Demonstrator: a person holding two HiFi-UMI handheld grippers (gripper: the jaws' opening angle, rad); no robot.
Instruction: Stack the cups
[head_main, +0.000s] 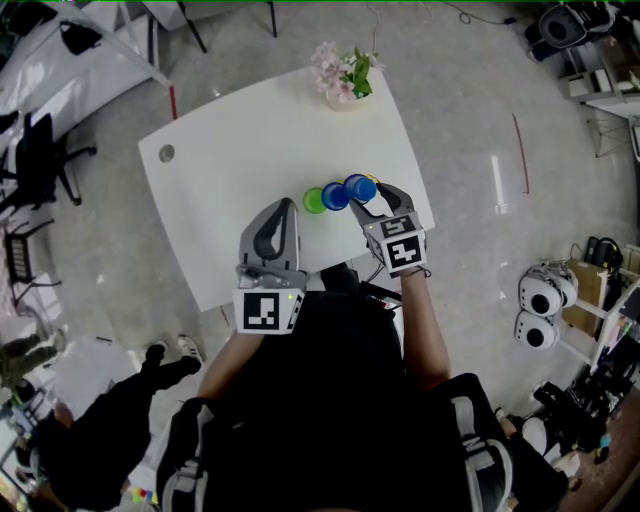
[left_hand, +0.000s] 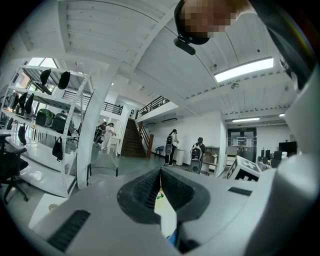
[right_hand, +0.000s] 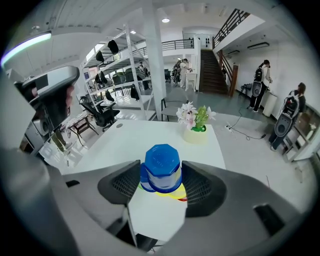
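Though the table (head_main: 250, 190) is mostly bare, everything that matters is crowded toward its near right corner. The left gripper (head_main: 284, 206) hangs level over the table's near edge, its jaws pressed together on nothing. The right gripper (right_hand: 162, 182) tilts down at that near right corner. Its jaws are spread wide on either side of a blue cup (right_hand: 162, 165), and the pads don't look to be pressing it. That cup stands upside down on a yellow cup (right_hand: 176, 193), with a red rim (right_hand: 183, 199) peeking out beneath.

A second blue cup (head_main: 335, 196) and a green cup (head_main: 314, 201) stand on their own, a little further in from that corner. I'd say the danger is in backing away. A pad catching the blue cup's side would drag or tip the pile, and this close to the table's edge a cup could roll off. The two loose cups stand near enough to get knocked as well.
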